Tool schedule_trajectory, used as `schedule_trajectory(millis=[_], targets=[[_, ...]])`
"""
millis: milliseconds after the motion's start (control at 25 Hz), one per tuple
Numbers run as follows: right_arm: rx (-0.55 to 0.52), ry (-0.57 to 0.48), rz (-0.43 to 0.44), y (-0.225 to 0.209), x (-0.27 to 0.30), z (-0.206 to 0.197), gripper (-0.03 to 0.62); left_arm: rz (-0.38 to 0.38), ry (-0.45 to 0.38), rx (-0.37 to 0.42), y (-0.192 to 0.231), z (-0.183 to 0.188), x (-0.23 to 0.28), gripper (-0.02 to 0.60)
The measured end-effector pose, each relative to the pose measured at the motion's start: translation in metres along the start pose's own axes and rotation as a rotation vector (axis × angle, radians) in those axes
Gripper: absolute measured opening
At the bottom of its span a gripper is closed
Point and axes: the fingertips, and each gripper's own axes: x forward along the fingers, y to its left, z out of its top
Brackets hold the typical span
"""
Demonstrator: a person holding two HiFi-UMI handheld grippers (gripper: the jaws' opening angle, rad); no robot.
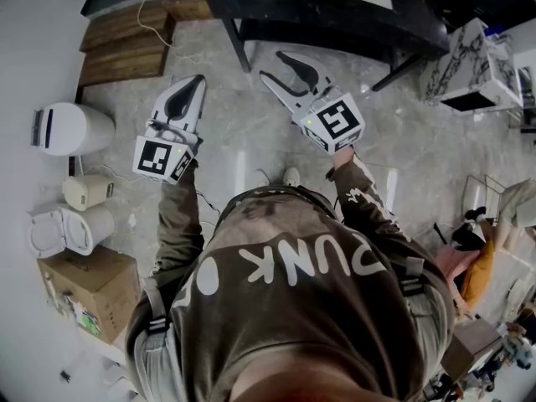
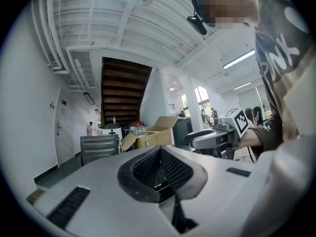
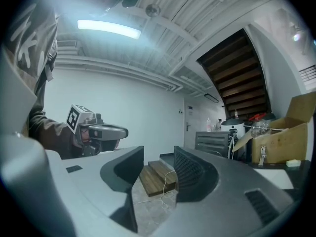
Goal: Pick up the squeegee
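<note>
**Both grippers ready, no squeegee in sight**

I hold both tools out level in front of me. In the head view the left gripper [image 1: 194, 86] sits at about 10 o'clock from picture centre and the right gripper [image 1: 273, 65] at about 1 o'clock, both aimed at 12, side by side but apart. I read this as a ready pose: neither tool is lowered toward anything, so the pick has not begun.

In its own view, the left gripper's ribbed pads [image 2: 170, 169] meet with no gap and nothing caught between them. The right gripper [image 3: 158, 167] has its jaws partly apart, and through the gap I see only floor, a loose white cable and the wooden steps [image 3: 158, 177]. It holds nothing.

I cannot find the squeegee in any view. The black table [image 1: 335, 15] at 12 o'clock is the likeliest place, but the picture edge cuts off most of its top. My own torso covers the floor from 4 to 8 o'clock. An open cardboard box [image 2: 158, 132] stands beyond the left gripper, and I cannot make out what is in it.
</note>
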Motion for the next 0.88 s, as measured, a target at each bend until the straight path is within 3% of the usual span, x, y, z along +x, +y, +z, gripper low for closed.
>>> schedule_trajectory(millis=[600,760,880], targets=[[-0.009,0.001,0.023,0.0032,0.0021,-0.0008,0.33,0.0,0.001,0.001,0.0006,0.0009,0.0003,0.002],[0.003,-0.001,0.019,0.0008,0.0026,-0.0031,0.396,0.001,0.001,0.0,0.0001,-0.0001,0.0011,0.002],[0.006,0.005,0.029,0.0019,0.0028,-0.0049,0.488,0.002,0.003,0.001,-0.0002,-0.0008,0.0012,0.002]])
